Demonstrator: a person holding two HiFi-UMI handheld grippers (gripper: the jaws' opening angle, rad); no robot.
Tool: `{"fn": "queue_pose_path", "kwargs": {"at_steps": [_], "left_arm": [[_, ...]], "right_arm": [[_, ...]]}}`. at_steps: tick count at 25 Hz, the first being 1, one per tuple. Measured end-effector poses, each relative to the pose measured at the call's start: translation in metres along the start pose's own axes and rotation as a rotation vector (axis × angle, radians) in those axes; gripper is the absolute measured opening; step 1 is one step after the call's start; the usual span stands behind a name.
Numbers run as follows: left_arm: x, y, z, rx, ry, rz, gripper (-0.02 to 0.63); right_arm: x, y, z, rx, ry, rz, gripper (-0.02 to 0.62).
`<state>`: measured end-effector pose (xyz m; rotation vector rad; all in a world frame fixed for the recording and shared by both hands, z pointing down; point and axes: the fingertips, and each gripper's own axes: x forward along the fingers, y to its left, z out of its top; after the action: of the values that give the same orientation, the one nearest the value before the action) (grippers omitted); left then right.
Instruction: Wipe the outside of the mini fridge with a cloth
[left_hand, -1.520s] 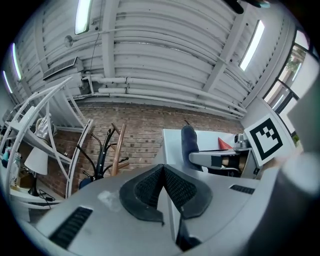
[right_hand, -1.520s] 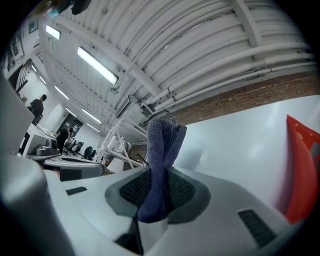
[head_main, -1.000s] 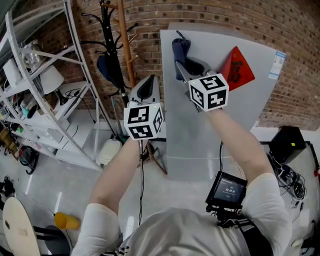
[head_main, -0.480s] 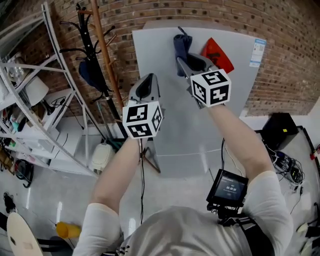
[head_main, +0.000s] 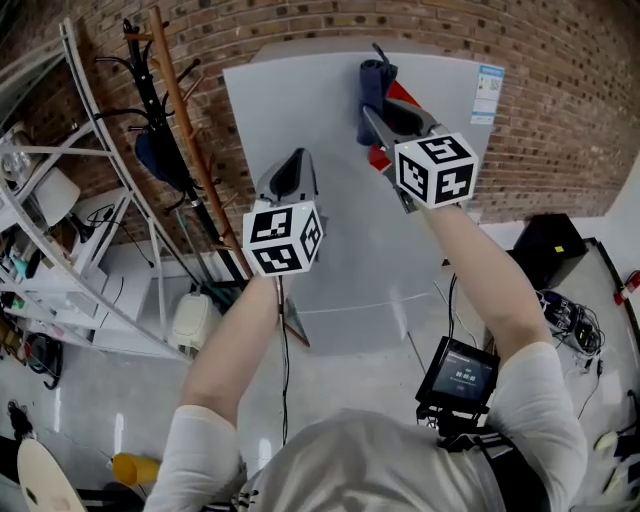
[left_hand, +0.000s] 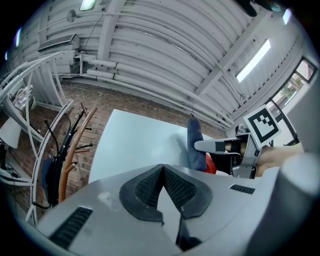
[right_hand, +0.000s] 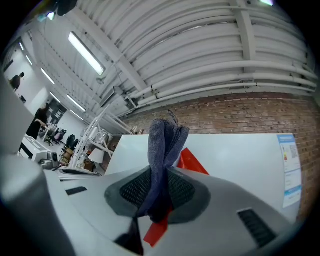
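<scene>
The pale grey mini fridge (head_main: 300, 120) stands against the brick wall, with a red diamond sticker (head_main: 400, 95) and a white label (head_main: 488, 92) on its door. My right gripper (head_main: 378, 110) is shut on a dark blue cloth (head_main: 374, 82), which presses against the upper door over the sticker. In the right gripper view the cloth (right_hand: 163, 150) sticks up from between the jaws (right_hand: 159, 192). My left gripper (head_main: 290, 175) is shut and empty, held in front of the fridge's middle left (left_hand: 135, 145). From the left gripper view, the right gripper (left_hand: 197, 147) and cloth (left_hand: 196, 145) appear at right.
A wooden coat stand (head_main: 185, 130) with dark items stands left of the fridge. A white metal shelf rack (head_main: 60, 220) fills the far left. A black box (head_main: 545, 250) and cables (head_main: 570, 325) lie on the floor at right. A small screen (head_main: 460, 372) hangs at my chest.
The right gripper has carried the cloth rightwards across the door onto the red sticker. The head view has swung left, so the fridge sits more central. The left gripper stays shut.
</scene>
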<state>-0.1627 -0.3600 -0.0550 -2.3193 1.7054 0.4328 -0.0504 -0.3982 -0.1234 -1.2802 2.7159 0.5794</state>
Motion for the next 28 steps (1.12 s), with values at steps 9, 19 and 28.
{"fn": "queue_pose_path", "kwargs": {"at_steps": [9, 19, 28], "left_arm": [[0.027, -0.041, -0.005, -0.005, -0.007, -0.041, 0.003], [0.053, -0.074, -0.005, -0.004, -0.026, -0.058, 0.005], [0.07, -0.106, -0.009, -0.014, -0.037, -0.086, 0.005]], "right_arm": [[-0.023, -0.028, 0.002, 0.024, -0.016, 0.03, 0.091], [-0.04, -0.08, -0.01, 0.011, 0.009, -0.015, 0.09], [-0.07, -0.133, -0.021, 0.014, 0.024, -0.086, 0.089]]}}
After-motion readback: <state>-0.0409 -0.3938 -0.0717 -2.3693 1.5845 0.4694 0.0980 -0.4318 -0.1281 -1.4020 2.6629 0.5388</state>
